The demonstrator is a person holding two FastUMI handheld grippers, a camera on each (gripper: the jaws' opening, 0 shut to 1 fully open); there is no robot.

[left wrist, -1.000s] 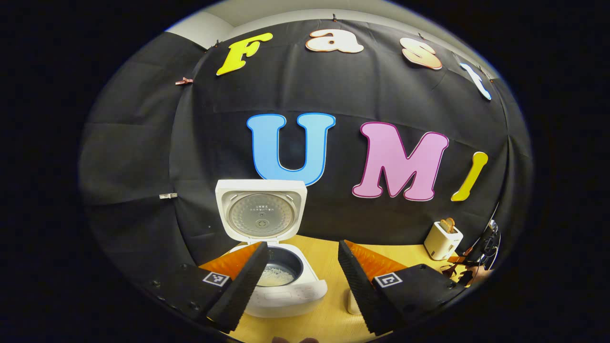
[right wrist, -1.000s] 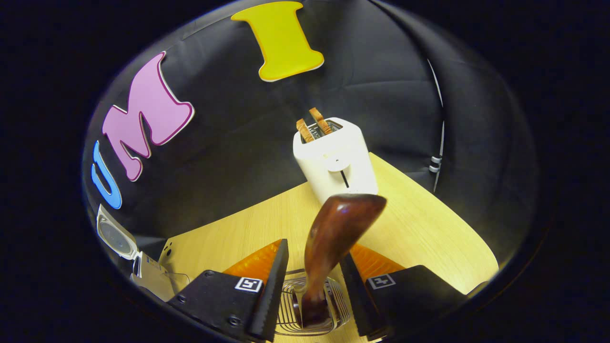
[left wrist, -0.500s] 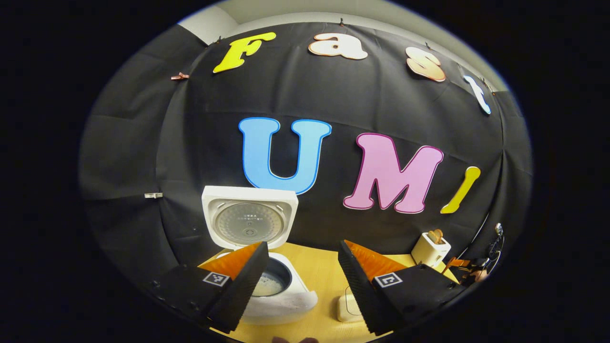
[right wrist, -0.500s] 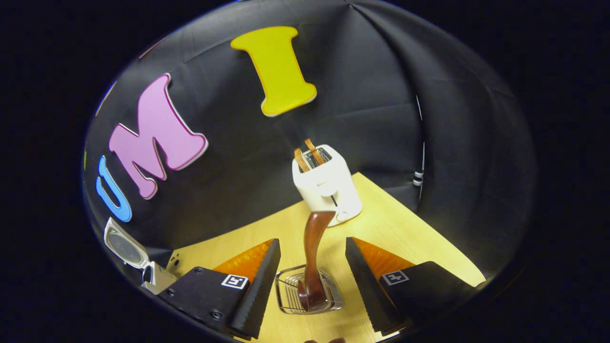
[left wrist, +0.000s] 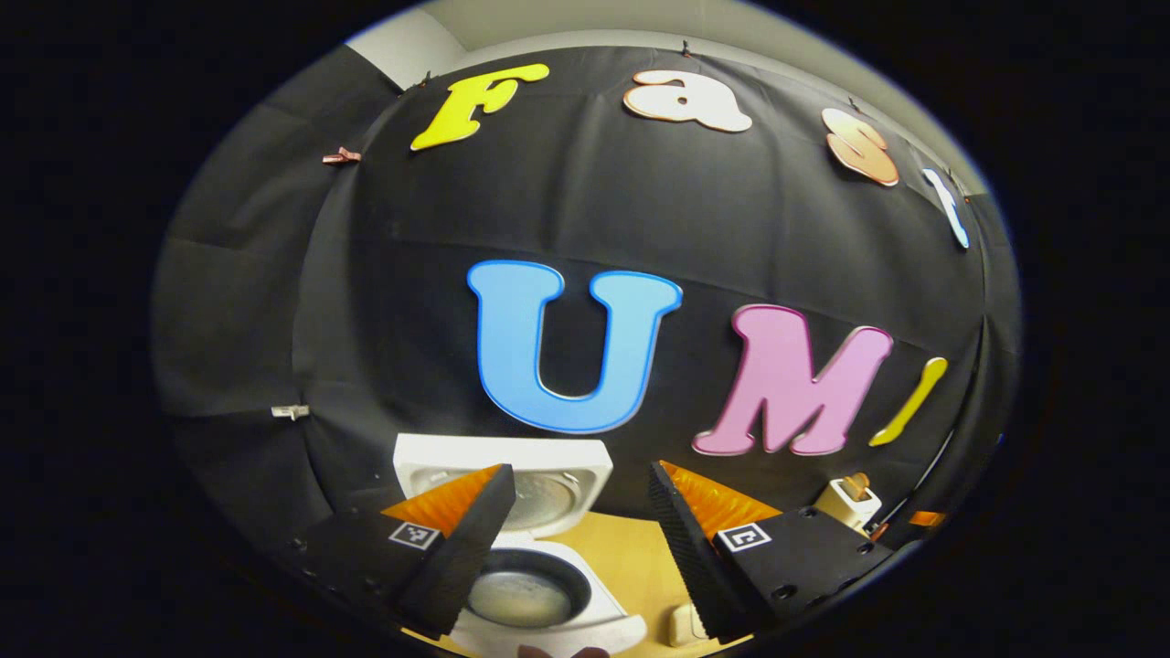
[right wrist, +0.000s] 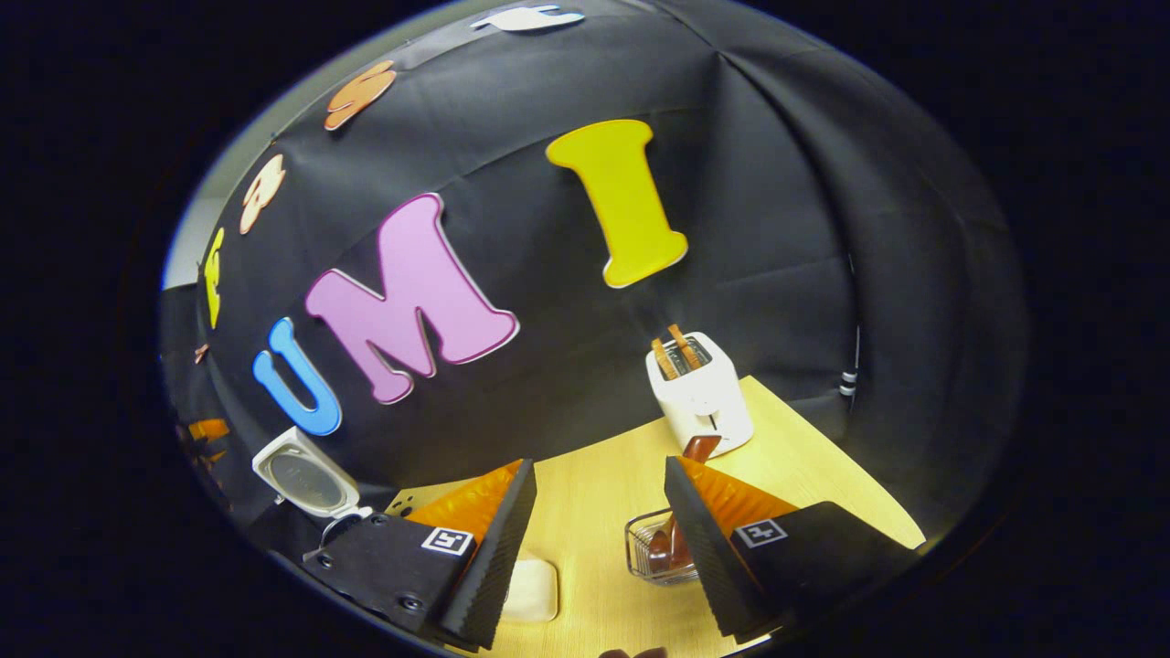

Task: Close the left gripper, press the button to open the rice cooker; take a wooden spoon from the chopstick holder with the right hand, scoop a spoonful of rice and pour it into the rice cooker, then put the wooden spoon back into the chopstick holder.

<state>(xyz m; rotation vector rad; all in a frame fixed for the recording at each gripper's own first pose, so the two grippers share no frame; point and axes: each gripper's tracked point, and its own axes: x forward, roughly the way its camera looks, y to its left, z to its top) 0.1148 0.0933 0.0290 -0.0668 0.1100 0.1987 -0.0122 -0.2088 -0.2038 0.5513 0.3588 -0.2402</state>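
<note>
Right gripper point(right wrist: 599, 539) now farther from wooden spoon point(right wrist: 672, 539)

No writing can be read here; each gripper body carries only square black-and-white marker tags, in the left gripper view point(left wrist: 411, 535) and the right gripper view point(right wrist: 447, 540)

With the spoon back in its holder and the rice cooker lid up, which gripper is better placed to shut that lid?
Left. The left gripper, open and empty, faces the rice cooker and its raised lid. The right gripper sits beside the chopstick holder, with the cooker off at its far left.
</note>
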